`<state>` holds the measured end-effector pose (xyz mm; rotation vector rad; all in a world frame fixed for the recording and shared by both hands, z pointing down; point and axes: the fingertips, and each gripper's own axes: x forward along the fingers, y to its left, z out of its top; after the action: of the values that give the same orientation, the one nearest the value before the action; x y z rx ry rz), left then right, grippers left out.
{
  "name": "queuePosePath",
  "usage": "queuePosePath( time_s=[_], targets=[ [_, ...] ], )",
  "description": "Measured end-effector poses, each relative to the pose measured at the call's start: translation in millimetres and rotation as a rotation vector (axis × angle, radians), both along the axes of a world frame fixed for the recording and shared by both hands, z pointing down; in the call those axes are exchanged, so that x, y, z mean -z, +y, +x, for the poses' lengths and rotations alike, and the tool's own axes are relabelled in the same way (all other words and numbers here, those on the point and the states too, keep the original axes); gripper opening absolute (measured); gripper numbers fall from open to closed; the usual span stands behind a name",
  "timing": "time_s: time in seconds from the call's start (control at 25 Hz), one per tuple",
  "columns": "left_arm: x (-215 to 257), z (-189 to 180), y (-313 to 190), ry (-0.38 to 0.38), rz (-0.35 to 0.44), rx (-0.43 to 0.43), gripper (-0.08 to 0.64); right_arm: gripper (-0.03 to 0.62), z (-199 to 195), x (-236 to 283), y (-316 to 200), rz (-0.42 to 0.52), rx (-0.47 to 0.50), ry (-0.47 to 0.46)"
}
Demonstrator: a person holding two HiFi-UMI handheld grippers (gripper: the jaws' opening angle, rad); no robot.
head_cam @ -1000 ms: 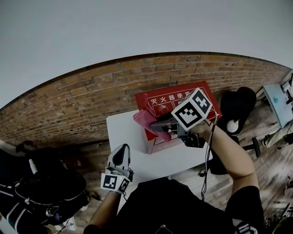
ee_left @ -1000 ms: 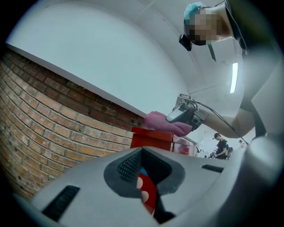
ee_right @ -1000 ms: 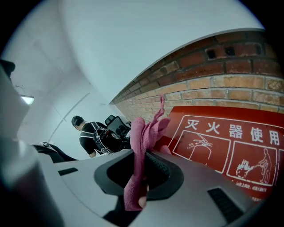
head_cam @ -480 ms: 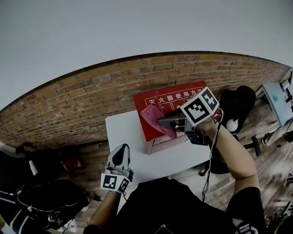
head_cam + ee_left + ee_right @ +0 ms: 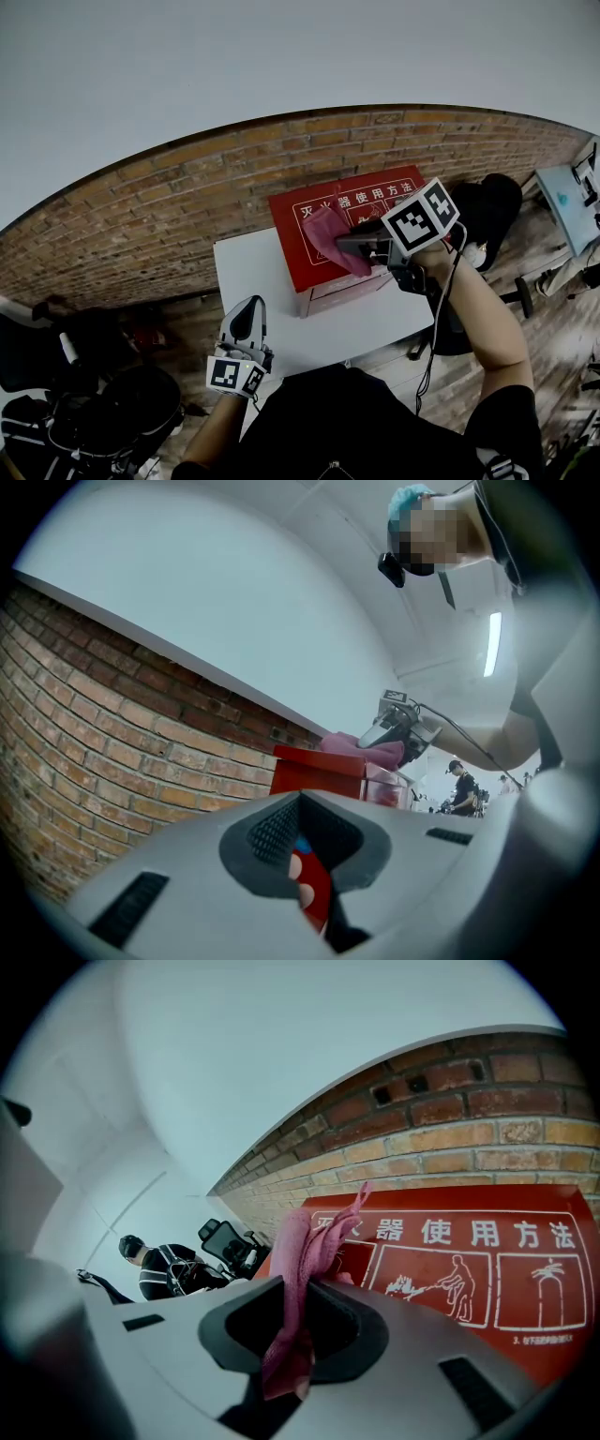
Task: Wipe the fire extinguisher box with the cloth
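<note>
Over the last second the right gripper (image 5: 353,246) has carried the cloth (image 5: 326,234) rightward and a little toward the wall (image 5: 178,192), from the box's near-left edge onto the printed lid. The left gripper (image 5: 246,323) has not shifted.

The brick wall runs behind a white table (image 5: 251,277). The red box (image 5: 375,194) lies on the table's far right part, just beside the wall, with its lid facing up. The right gripper view shows the lid's white lettering and pictures directly ahead.

The right gripper's jaws are clamped on the pink cloth (image 5: 302,1260). Only a bunched fold is pinched; the rest stands up and spills forward over the lid. The left gripper hangs low by the table's near-left corner, well apart from the box. Its jaws are drawn together on nothing; a red sliver shows in the slit, too small to identify.

The wipe looks under way, with most of the lid still to cover.

Risks from here:
- The pinch is small, so drag against the lid could pull the cloth free.
- Nothing steadies the box, so a firm push may slide it across the table.
- If the bunched cloth rolls aside, the bare jaw tips could scrape the print.
</note>
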<state>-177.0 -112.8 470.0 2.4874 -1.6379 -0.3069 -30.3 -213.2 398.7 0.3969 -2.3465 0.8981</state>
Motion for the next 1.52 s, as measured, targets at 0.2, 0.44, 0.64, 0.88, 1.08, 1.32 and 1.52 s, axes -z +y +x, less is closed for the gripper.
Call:
queuePosePath(
  time_s=[0.2, 0.44, 0.64, 0.88, 1.08, 1.32, 1.52],
  targets=[
    [-0.8, 1.5, -1.7, 0.001, -0.005, -0.008, 0.038, 0.075, 8.9, -0.3, -5.0, 0.017, -0.022, 0.009],
    [-1.2, 3.1, -4.6, -0.001, -0.008, -0.013, 0.038, 0.075, 19.7, -0.2, -10.1, 0.034, -0.047, 0.017],
    [-0.7, 5.7, -6.6, -0.003, -0.005, -0.015, 0.038, 0.075, 30.2, -0.8, -13.8, 0.045, -0.065, 0.023],
    [-1.6, 8.5, -8.2, -0.005, -0.008, -0.023, 0.038, 0.075, 44.1, -1.4, -18.9, 0.054, -0.094, 0.027],
    [-0.6, 11.2, -9.4, -0.008, -0.009, -0.028, 0.038, 0.075, 56.4, -0.7, -23.4, 0.057, -0.116, 0.027],
    [3.6, 16.9, -10.1, 0.001, -0.008, -0.025, 0.038, 0.075, 71.3, -0.2, -27.2, 0.068, -0.138, 0.033],
    [3.3, 21.3, -9.6, -0.014, -0.002, -0.033, 0.038, 0.075, 84.3, -1.0, -30.8, 0.072, -0.156, 0.037]
  ],
)
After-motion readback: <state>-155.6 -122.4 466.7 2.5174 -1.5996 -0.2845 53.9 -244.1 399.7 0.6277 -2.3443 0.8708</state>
